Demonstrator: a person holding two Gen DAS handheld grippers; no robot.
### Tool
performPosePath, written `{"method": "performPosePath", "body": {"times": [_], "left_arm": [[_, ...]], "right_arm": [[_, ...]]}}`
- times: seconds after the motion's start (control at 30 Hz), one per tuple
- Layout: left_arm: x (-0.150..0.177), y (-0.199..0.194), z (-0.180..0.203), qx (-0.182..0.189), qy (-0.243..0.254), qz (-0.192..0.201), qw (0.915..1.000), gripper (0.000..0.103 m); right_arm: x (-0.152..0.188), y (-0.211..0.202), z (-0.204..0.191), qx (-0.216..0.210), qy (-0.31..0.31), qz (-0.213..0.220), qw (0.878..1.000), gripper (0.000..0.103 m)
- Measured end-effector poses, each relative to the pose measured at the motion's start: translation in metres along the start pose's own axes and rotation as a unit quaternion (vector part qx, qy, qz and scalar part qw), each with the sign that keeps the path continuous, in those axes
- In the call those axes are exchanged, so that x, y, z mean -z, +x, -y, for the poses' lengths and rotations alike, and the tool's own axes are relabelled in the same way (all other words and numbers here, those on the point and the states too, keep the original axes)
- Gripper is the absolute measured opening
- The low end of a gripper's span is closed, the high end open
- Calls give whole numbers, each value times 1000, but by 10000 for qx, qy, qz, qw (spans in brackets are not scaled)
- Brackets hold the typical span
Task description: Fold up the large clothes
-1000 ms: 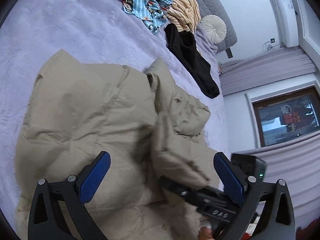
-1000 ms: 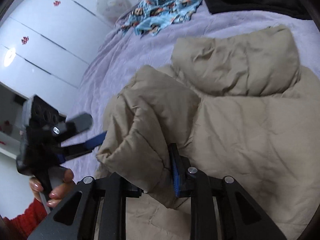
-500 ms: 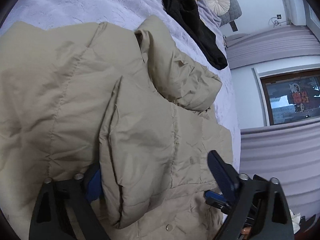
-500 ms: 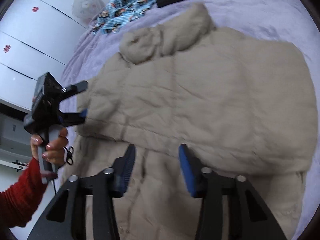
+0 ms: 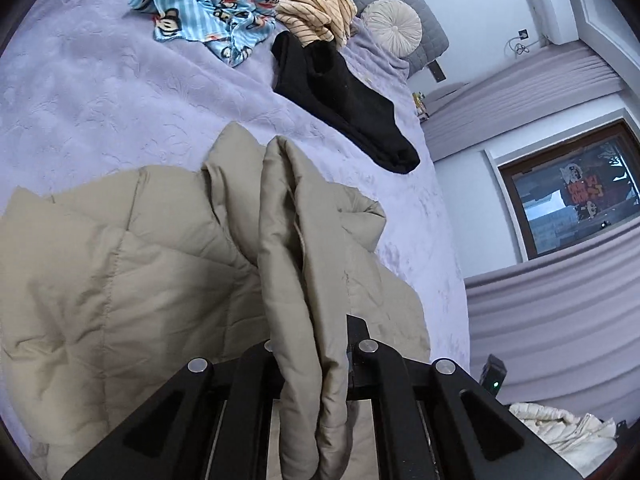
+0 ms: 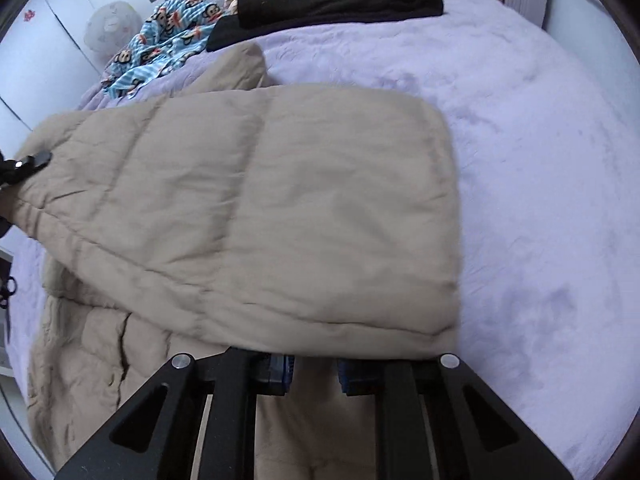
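A large beige puffer jacket (image 5: 120, 272) lies on the lilac bed. My left gripper (image 5: 310, 364) is shut on a thick fold of the jacket's edge and holds it up. In the right wrist view the jacket (image 6: 260, 208) is stretched as a flat panel above the bed, with its lower part lying beneath. My right gripper (image 6: 314, 370) sits under the panel's near edge. Its blue pads (image 6: 282, 372) show with a gap between them, mostly hidden by the fabric. The left gripper's tip (image 6: 28, 162) shows at that view's left edge, at the jacket's far corner.
At the head of the lilac bed (image 5: 100, 92) lie a blue monkey-print garment (image 5: 208, 4), a yellow striped garment (image 5: 320, 4), a black garment (image 5: 344, 100) and a round cushion (image 5: 394, 26). Curtains and a window (image 5: 576, 196) are to the right.
My left gripper has shut on the jacket's edge and lifted it. The right gripper's pads have come closer together under the fabric. The jacket's panel is now stretched out flat between the grippers.
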State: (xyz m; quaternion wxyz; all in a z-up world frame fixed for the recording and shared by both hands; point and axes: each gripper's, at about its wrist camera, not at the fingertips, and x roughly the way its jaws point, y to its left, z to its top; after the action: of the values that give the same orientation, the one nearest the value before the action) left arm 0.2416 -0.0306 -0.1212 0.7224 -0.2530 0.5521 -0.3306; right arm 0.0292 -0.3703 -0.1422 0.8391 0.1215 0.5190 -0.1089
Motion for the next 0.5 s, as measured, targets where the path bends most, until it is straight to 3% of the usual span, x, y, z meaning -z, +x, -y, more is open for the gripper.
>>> {"method": "performPosePath", "body": {"times": [0.07, 0.2, 0.33, 0.5], "left_arm": [[9, 14, -11, -246, 8, -270, 9993, 8], [42, 56, -47, -924, 60, -819, 9923, 9], [55, 59, -64, -798, -248, -683, 9942, 9], [53, 57, -50, -1254, 33, -655, 9899, 9]], "right_arm": [[-5, -3, 10, 103, 133, 130, 9998, 8], [3, 20, 19, 271, 48, -30, 9996, 4], [12, 30, 24, 269, -14, -127, 9996, 2], [17, 3, 17, -5, 156, -422, 9990, 8]]}}
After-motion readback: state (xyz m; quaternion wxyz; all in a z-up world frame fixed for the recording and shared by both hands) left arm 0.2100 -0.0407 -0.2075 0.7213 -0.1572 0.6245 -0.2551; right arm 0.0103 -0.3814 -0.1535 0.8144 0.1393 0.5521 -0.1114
